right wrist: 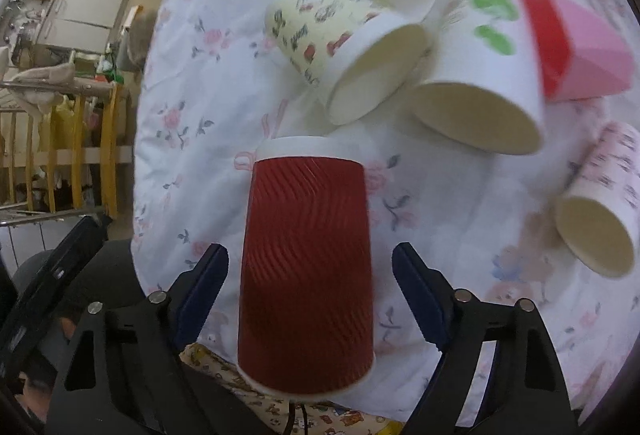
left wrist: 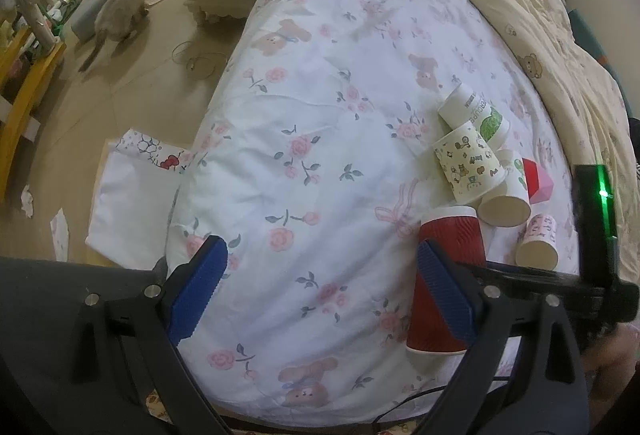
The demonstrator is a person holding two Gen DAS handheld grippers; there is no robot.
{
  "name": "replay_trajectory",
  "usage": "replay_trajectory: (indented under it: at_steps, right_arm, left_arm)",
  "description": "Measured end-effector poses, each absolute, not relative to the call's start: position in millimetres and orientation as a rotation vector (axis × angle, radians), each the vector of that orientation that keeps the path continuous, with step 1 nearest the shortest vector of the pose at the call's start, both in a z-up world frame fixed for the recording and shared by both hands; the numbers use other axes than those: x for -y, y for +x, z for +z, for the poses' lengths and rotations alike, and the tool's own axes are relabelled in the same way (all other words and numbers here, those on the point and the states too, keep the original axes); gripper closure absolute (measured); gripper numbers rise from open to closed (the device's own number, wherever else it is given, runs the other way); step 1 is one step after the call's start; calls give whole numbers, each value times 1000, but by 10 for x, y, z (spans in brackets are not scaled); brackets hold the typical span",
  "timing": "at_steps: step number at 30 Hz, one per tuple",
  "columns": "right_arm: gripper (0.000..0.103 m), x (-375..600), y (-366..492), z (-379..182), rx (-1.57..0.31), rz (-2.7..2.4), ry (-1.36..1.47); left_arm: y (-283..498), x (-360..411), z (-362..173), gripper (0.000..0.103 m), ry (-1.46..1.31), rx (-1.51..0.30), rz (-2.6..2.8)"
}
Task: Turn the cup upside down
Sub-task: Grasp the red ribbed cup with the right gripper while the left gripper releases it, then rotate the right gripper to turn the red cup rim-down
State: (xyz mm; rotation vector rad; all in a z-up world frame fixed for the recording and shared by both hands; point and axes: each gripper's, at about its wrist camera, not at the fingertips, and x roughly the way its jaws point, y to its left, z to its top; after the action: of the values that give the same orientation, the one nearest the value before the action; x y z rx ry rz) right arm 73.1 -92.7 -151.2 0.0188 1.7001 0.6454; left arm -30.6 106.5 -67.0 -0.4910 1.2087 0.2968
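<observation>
Blue-padded fingers (right wrist: 206, 299) of the right gripper (right wrist: 310, 295) stand apart on either side of a red ribbed paper cup (right wrist: 306, 267), with clear gaps between pads and cup wall in the right wrist view, so nothing is clamped. That cup sits on a floral bedsheet (right wrist: 200, 115) near the foot edge of the bed, its long axis running toward twelve o'clock from the gripper. One white-rimmed end points away at twelve, the other toward the camera at six. Which end is the mouth cannot be told, since neither opening faces the lens, and whether the cup stands or lies flat is hard to judge through the fisheye.

Beyond it, from twelve to three o'clock, several pale paper cups (right wrist: 376, 75) lie tipped with their mouths showing, and a pink and red block (right wrist: 580, 51) rests at two o'clock.

In the left wrist view the left gripper (left wrist: 320, 283) hovers wide open over bare sheet, holding nothing, with the red cup at its three o'clock, just behind its right finger. A grey cat (left wrist: 120, 11) stands on the floor at ten o'clock.

By these positions the right gripper is the nearer one and already straddles the cup, so a squeeze across the ribbed wall looks like the opening for the turn-over. Motion blur softens the printed cups.
</observation>
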Motion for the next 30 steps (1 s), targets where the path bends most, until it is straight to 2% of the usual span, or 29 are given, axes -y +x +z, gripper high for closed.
replay_trajectory:
  at_steps: [10, 16, 30]
  right_arm:
    - [29, 980, 716, -1668, -1761, 645, 81]
    - [30, 1027, 646, -1522, -1680, 653, 87]
    - [30, 1917, 423, -675, -1386, 712, 261]
  left_arm:
    - [-295, -983, -608, 9, -490, -1193, 263]
    - [-306, -957, -616, 9, -474, -1188, 268]
    - [-289, -666, -561, 9, -386, -1155, 161]
